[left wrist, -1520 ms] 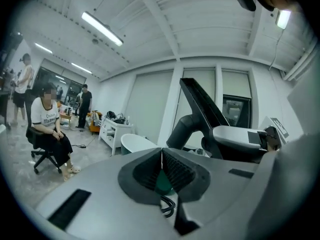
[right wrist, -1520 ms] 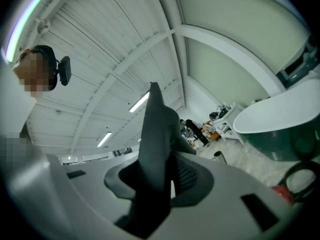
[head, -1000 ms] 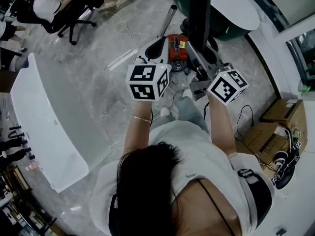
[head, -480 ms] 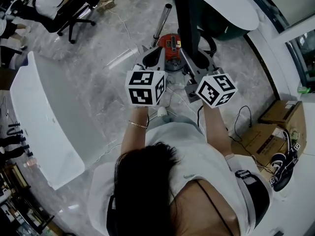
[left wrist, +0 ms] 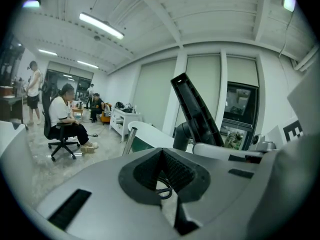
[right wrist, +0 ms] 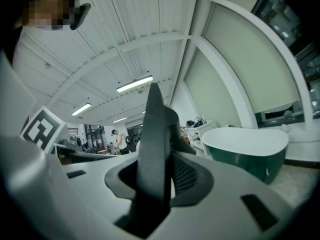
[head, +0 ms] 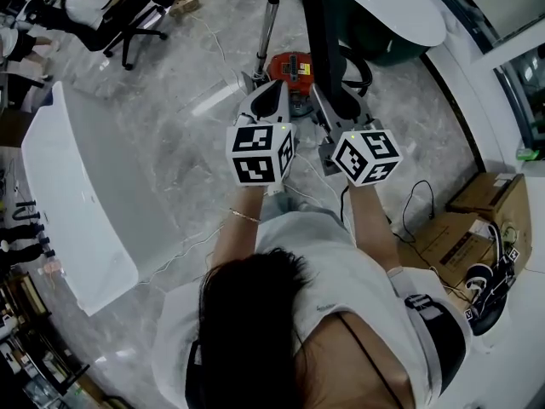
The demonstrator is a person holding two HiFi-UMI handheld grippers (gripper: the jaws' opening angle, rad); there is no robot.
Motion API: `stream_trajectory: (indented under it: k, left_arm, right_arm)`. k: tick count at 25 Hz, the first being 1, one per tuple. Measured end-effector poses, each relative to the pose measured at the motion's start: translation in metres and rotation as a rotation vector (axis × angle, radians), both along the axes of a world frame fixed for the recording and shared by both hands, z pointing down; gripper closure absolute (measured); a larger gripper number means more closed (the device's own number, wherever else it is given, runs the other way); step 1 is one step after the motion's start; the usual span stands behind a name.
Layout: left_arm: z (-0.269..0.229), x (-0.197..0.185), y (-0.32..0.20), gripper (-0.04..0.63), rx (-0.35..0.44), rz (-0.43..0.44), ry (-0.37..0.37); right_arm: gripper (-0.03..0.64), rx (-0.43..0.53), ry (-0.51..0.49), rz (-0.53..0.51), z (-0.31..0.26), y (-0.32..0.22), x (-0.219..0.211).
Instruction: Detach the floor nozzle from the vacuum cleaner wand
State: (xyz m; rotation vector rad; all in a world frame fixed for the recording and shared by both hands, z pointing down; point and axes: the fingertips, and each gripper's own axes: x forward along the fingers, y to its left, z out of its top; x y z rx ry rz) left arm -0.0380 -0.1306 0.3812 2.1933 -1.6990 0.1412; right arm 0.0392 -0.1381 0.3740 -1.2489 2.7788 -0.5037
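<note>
Pinches in the right gripper [right wrist: 160, 179] a dark flat bar, probably the floor nozzle [right wrist: 152, 129], long axis straight ahead and upward. Has the left gripper [left wrist: 162, 176] pressed together, empty, just beside; steel wand [head: 268, 24] beyond, nearer to it.

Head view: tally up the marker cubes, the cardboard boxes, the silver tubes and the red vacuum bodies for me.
Marker cubes: 2
Cardboard boxes: 2
Silver tubes: 1
Red vacuum bodies: 1
Total: 6
</note>
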Motion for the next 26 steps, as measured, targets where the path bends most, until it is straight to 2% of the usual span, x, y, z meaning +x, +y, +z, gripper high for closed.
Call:
stream_trajectory:
  k: [10,17,26]
  left_arm:
    - [-0.002,0.015,0.027,0.592,0.01,-0.036,-0.019]
    - [-0.001,0.021,0.041,0.592,0.04,-0.054,-0.108]
    - [0.005,0.022,0.051,0.592,0.033,-0.081,-0.109]
  right_arm:
    - [0.486,0.041,0.063,0.005,-0.002,0.026,0.008]
    - [0.486,0.038,0.102,0.019,0.005,0.035,0.014]
    - [0.486,0.07,0.198,0.037,0.01,0.044,0.017]
